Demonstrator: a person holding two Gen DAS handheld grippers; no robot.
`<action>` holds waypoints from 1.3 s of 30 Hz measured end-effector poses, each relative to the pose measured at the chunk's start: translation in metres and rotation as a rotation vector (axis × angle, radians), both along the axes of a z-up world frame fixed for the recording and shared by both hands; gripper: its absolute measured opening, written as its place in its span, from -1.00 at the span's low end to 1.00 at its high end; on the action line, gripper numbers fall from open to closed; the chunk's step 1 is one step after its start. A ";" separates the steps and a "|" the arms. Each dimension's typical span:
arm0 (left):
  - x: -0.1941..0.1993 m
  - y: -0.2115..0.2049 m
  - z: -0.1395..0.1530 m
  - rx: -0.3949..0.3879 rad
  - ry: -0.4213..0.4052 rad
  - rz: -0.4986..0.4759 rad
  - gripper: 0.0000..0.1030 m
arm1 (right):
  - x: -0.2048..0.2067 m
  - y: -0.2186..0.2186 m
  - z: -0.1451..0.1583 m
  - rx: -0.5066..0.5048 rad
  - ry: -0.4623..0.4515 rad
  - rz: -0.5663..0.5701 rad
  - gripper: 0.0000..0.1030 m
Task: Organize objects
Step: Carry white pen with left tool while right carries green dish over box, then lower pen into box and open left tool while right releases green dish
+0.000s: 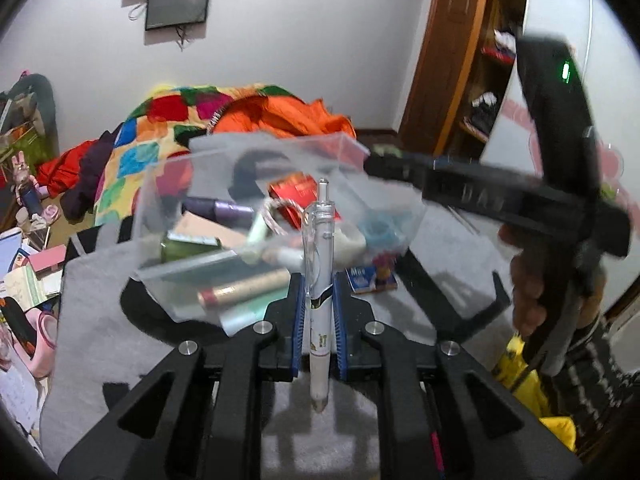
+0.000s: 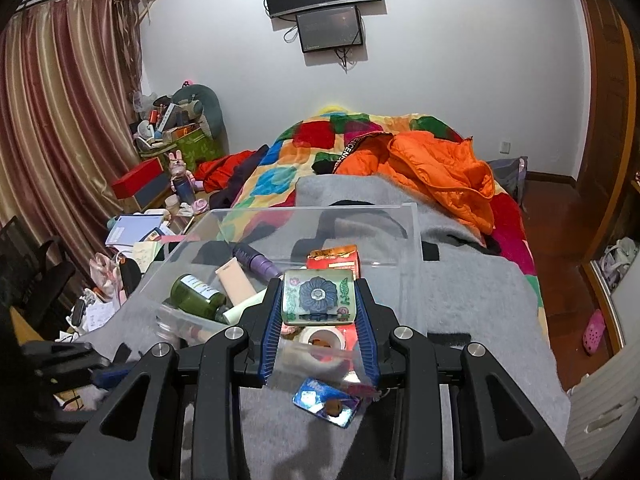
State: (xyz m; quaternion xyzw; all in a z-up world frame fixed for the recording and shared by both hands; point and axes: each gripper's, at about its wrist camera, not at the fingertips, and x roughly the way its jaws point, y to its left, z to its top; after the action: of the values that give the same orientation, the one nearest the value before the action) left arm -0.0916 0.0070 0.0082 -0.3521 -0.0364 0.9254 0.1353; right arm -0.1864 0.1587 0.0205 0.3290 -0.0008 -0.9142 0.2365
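My left gripper [image 1: 318, 280] is shut on a white and clear pen [image 1: 319, 248], which stands upright between the blue pads. Just beyond it is a clear plastic box [image 1: 168, 208] holding several small items, among them a gold tube [image 1: 244, 290]. My right gripper [image 2: 319, 300] is shut on a small green case with a blue flower [image 2: 319, 294], held over the near end of the clear box [image 2: 320, 216]. Inside lie a green bottle [image 2: 196, 294], a purple bottle [image 2: 256, 262] and a tape roll [image 2: 322, 344]. In the left wrist view the right gripper [image 1: 376, 164] is blurred above the box's right side.
The box rests on a grey blanket [image 2: 480, 300] spread over a bed. A blue card pack [image 2: 326, 402] lies on the blanket by the box. An orange jacket [image 2: 436, 172] and a patchwork quilt [image 2: 280, 168] lie behind. Cluttered books and boxes [image 2: 136, 232] sit to the left.
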 end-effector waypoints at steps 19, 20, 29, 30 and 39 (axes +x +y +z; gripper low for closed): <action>-0.042 -0.038 0.057 0.054 0.114 0.086 -0.76 | -0.026 -0.008 -0.019 0.004 -0.056 0.002 -0.40; -0.045 -0.039 0.058 0.051 0.114 0.089 -0.75 | -0.027 -0.009 -0.020 0.003 -0.060 0.003 -0.40; -0.092 -0.038 0.044 0.001 0.063 0.126 -0.75 | -0.035 -0.018 -0.032 0.013 -0.089 0.018 -0.40; -0.096 -0.037 0.040 0.003 0.052 0.128 -0.75 | -0.034 -0.019 -0.033 0.014 -0.090 0.021 -0.40; -0.109 -0.030 0.004 0.026 -0.043 0.087 -0.75 | -0.034 -0.026 -0.038 0.031 -0.094 0.027 -0.40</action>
State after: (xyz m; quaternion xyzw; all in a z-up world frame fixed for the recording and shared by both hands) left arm -0.2004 -0.0228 0.0122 -0.3681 -0.0667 0.9222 0.0985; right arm -0.2208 0.1328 -0.0171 0.3751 0.0069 -0.8944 0.2436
